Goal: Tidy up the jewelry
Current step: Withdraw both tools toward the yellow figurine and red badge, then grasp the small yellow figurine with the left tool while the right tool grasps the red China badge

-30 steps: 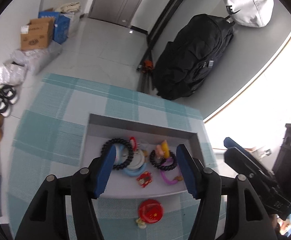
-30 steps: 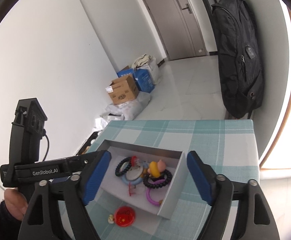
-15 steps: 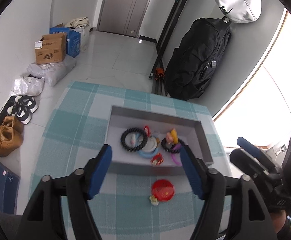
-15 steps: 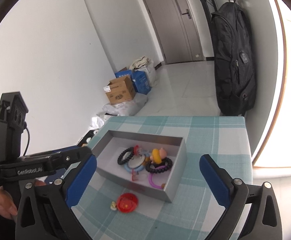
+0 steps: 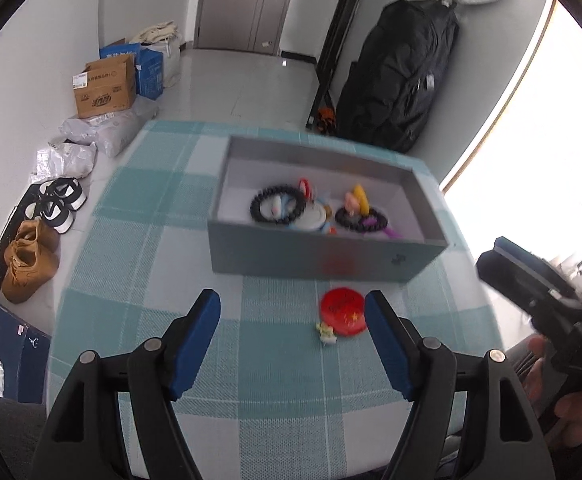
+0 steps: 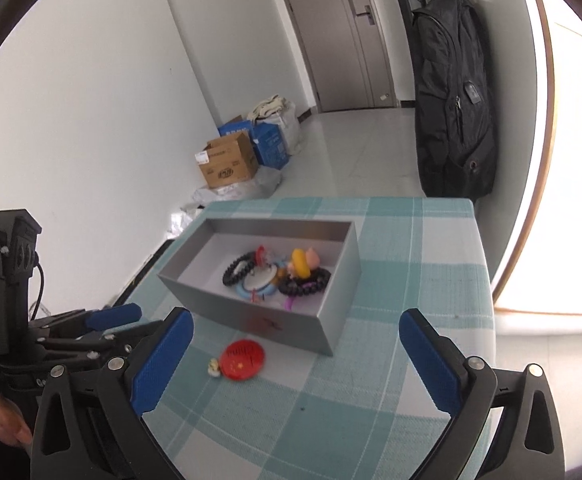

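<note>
I judge the task mostly done: the grey box (image 5: 323, 258) on the checked surface (image 5: 139, 264) already holds most of the jewelry, namely a black beaded bracelet (image 5: 278, 209), a second dark beaded one (image 5: 361, 218), a pale blue ring (image 6: 255, 289) and small coloured charms. One item is left outside: a flat, glossy red disc (image 5: 343, 311) with a small pale charm attached, lying on the cloth just in front of the box's near wall. My left hand-held gripper (image 5: 293, 340) is spread with nothing between its blue pads, the disc just ahead of it. My right hand-held gripper (image 6: 295, 360) is spread wide, also empty. The box looks rigid and matte.
</note>
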### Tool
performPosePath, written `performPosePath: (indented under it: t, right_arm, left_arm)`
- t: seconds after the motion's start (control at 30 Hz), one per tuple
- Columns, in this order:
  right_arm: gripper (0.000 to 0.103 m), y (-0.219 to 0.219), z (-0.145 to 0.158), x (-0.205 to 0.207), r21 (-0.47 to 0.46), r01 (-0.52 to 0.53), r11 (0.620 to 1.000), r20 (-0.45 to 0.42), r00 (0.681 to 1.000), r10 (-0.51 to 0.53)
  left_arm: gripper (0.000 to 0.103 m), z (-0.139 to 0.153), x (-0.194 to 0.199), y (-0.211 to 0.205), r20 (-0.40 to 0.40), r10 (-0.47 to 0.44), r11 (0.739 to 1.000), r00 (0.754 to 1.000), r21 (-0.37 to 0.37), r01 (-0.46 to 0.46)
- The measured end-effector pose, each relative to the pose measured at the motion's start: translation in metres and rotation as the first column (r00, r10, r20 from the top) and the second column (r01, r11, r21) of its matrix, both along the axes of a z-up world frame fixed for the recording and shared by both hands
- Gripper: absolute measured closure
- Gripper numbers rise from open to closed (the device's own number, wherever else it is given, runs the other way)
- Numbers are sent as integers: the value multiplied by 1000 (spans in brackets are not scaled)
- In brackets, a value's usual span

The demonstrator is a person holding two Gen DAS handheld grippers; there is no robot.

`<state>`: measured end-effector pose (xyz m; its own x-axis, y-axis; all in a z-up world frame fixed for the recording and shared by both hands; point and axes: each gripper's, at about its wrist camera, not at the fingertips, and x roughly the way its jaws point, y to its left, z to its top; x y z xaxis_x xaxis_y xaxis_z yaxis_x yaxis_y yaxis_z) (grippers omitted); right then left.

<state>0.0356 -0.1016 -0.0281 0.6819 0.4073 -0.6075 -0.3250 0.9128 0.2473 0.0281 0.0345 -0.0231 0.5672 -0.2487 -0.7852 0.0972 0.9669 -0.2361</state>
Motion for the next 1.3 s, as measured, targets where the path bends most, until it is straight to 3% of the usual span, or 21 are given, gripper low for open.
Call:
performPosePath:
  t: [0.33,0.4,0.47,0.63,0.87,1.0,1.1,1.23,1.3]
  right_arm:
    - [0,-3,-7,1,7,12,1000,-35,999,-12]
    - [0,-3,-7,1,8,13,1000,-39,999,-13]
    - [0,-3,-9,2,9,11,1000,-44,999,-10]
    - [0,-2,-9,3,8,9,1000,-48,999,-8]
    - [0,0,-11,4,2,5,1000,-54,999,-5]
    - [0,0,-12,4,-3,8,1000,-57,998,-8]
    - [0,-2,-13,4,-3,14,1000,-64,998,-14]
    - [0,-4,-15,5,-5,22,1000,-73,997,-23]
    - [0,-4,-17,6,-9,24,1000,-82,996,-25]
  left_arm:
    - [33,-33,10,-15,-99,-100,995,990,-33,97]
    - [33,-30,9,-13,-81,-100,994,992,-45,96]
    - [42,-29,10,-13,-83,-106,993,991,-62,101]
    - [75,-31,6,-16,-67,-127,992,990,-25,125]
    - [91,-33,1,-31,-42,-200,979,979,21,201]
    - [93,-34,-1,-32,-50,-216,975,975,45,219]
    - [94,-34,0,-26,-69,-211,977,975,3,212]
    - [94,-36,4,-12,-118,-198,974,973,-140,181]
    - [94,-35,3,-7,-131,-189,970,973,-177,164]
